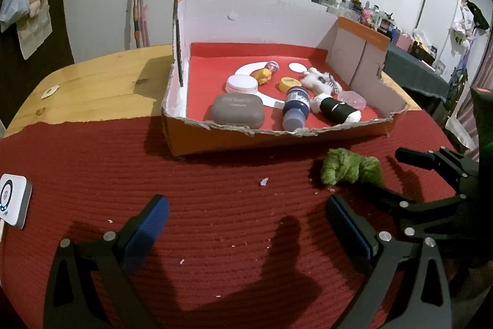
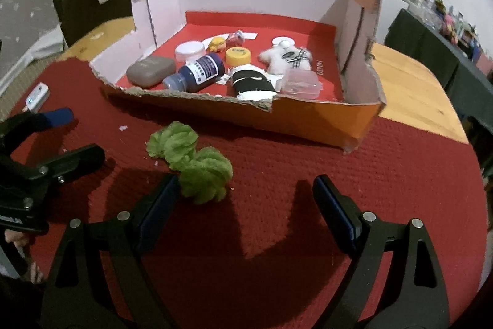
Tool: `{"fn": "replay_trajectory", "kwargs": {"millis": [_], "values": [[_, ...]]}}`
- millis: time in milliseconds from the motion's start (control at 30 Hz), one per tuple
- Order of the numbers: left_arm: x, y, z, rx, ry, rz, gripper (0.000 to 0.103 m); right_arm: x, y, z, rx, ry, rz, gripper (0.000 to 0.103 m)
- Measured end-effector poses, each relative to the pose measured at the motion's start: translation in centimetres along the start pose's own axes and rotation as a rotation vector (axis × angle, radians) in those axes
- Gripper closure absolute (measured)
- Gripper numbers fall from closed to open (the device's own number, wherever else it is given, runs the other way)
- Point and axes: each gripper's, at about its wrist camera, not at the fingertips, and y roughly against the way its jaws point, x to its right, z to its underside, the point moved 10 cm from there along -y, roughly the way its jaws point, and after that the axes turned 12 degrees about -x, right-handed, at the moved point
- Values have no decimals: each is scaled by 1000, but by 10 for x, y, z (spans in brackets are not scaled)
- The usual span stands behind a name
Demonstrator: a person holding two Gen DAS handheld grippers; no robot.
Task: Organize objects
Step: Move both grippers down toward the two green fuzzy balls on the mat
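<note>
Right claw [image 2: 243, 205]: jaws wide apart, empty, low over the red woven mat [image 2: 277, 236]. Its left fingertip [image 2: 168, 190] sits just beside, possibly touching, the green plush toy [image 2: 191, 162]; the right fingertip is well clear of it. The toy lies on the mat, outside the box and in front of its torn front wall.

Risk 1: the toy is off-centre in the opening. If the jaws close from here, only the left finger meets it, so the toy would likely get pushed sideways or pinched by one soft lobe and slip out on lifting.

Risk 2: plush compresses. A shallow bite on the fuzz alone may let go halfway to the box.

Left claw [image 1: 246, 224]: also spread open and empty, over bare mat, with the toy ahead and to its right [image 1: 351, 168]. In the right wrist view the left claw's fingers come in from the left edge, near the toy. Risk 3: both claws converging on the one toy could collide.

Further out, the cardboard box [image 2: 323, 122] has a low, ragged front edge. Risk 4: a low carry could catch that edge and shift the box.

Inside, along the front: grey case [image 2: 151, 71], dark blue bottle [image 2: 197, 73] lying on its side, black-and-white plush [image 2: 252, 82], clear plastic case [image 2: 302, 84]. Risk 5: a drop near the front may knock the bottle into a roll. The open red floor at the back looks safer.
</note>
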Motion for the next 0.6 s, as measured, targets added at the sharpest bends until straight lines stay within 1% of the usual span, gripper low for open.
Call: {"fn": "replay_trajectory", "kwargs": {"millis": [67, 200, 400, 467, 500, 533, 600], "values": [[2, -3, 0, -12, -5, 10, 0, 6, -1, 0, 0, -11, 7, 14], [14, -10, -3, -34, -26, 48, 0, 19, 5, 2, 12, -16, -16, 14], [39, -23, -9, -75, -72, 124, 2, 25, 8, 5, 14, 85, -3, 15], [46, -25, -11, -75, -98, 119, 4, 26, 6, 9, 7, 111, -27, 15], [49, -26, -12, -75, -113, 115, 7, 27, 5, 10, 3, 117, -43, 15], [53, -28, -13, -79, -130, 113, 9, 26, 4, 11, -2, 122, -66, 15], [58, -28, -14, -78, -150, 121, 11, 25, 4, 12, -6, 135, -106, 16]]}}
